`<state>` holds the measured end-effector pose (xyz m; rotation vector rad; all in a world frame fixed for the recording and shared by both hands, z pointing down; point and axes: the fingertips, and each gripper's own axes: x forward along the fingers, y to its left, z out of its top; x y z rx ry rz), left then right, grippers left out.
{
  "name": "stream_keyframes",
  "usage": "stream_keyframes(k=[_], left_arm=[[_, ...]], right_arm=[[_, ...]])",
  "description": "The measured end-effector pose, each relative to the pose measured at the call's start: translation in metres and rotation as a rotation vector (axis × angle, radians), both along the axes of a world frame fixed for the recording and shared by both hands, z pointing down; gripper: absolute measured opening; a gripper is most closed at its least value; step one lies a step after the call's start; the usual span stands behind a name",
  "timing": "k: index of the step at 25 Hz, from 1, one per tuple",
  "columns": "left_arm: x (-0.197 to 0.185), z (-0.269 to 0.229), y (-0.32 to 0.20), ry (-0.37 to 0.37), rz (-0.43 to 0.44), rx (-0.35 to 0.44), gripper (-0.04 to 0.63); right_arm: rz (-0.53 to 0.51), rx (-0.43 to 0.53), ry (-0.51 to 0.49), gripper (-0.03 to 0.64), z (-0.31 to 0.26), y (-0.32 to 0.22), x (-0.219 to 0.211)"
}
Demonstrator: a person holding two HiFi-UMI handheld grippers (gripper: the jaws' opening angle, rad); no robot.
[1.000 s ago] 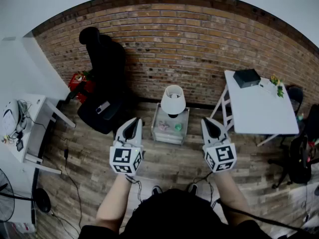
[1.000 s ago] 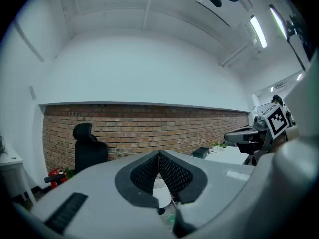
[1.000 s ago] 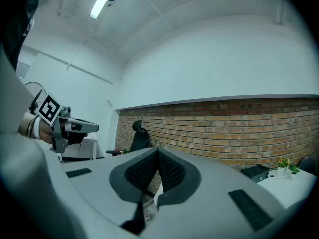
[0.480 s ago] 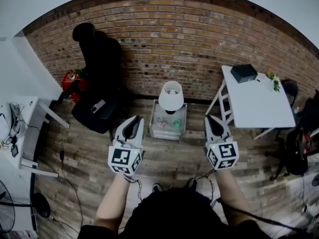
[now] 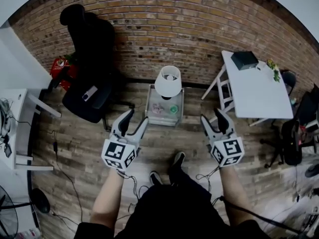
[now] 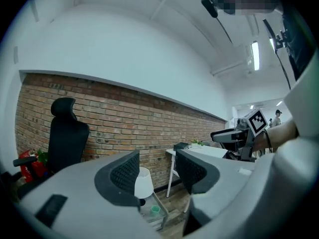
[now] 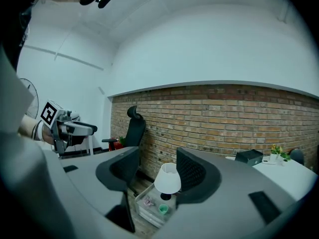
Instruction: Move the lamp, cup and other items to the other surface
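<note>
– While the left gripper (image 5: 136, 117) and right gripper (image 5: 213, 116) hang empty, jaws just spread with nothing between them, how should the person start?
– Step closer and take the lamp (image 5: 168, 81) low by its base, kept upright. Lamp and cup (image 5: 173, 109) stand on the low table (image 5: 149, 116) ahead, well apart from both

A room with a brick wall (image 5: 164, 29) and a wood floor (image 5: 75, 148).
A black chair (image 5: 89, 68) is set by the wall, and a white table (image 5: 254, 91) is seen at the right.
</note>
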<state>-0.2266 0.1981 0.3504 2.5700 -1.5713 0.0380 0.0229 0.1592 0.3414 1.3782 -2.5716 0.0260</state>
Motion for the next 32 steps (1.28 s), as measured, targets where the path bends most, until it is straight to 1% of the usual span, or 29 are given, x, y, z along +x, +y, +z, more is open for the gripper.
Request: stream_keyframes(k=[3, 8, 12, 15, 20, 22, 23, 26, 28, 32], left_arm=[[0.004, 0.010, -0.018, -0.007, 0.004, -0.022, 0.224], [0.008, 0.022, -0.058, -0.082, 0.033, -0.064, 0.225], [0.010, 0.034, -0.102, -0.142, 0.036, -0.105, 0.234], [0.022, 0.048, -0.134, -0.223, 0.052, -0.138, 0.238], [0.046, 0.060, -0.173, -0.270, 0.068, -0.204, 0.241], [0.055, 0.065, -0.187, -0.298, 0.078, -0.203, 0.241], [0.059, 0.068, -0.193, -0.304, 0.085, -0.198, 0.242], [0.066, 0.078, -0.210, -0.311, 0.109, -0.219, 0.245], [0.063, 0.086, -0.220, -0.317, 0.125, -0.222, 0.249], [0.051, 0.114, -0.242, -0.323, 0.169, -0.261, 0.249]], right_arm=[[-0.015, -0.018, -0.016, 0.241, 0.015, -0.025, 0.004], [-0.072, -0.036, 0.004, 0.250, 0.034, -0.082, 0.008], [-0.106, -0.054, -0.007, 0.253, 0.046, -0.136, 0.018], [-0.130, -0.064, -0.019, 0.252, 0.052, -0.172, 0.027], [-0.150, -0.079, -0.025, 0.252, 0.060, -0.221, 0.043], [-0.151, -0.078, -0.011, 0.258, 0.062, -0.239, 0.051], [-0.153, -0.075, 0.000, 0.266, 0.064, -0.247, 0.054], [-0.164, -0.081, 0.038, 0.273, 0.072, -0.269, 0.060], [-0.181, -0.105, 0.065, 0.264, 0.081, -0.277, 0.057], [-0.233, -0.137, 0.102, 0.257, 0.102, -0.293, 0.046]])
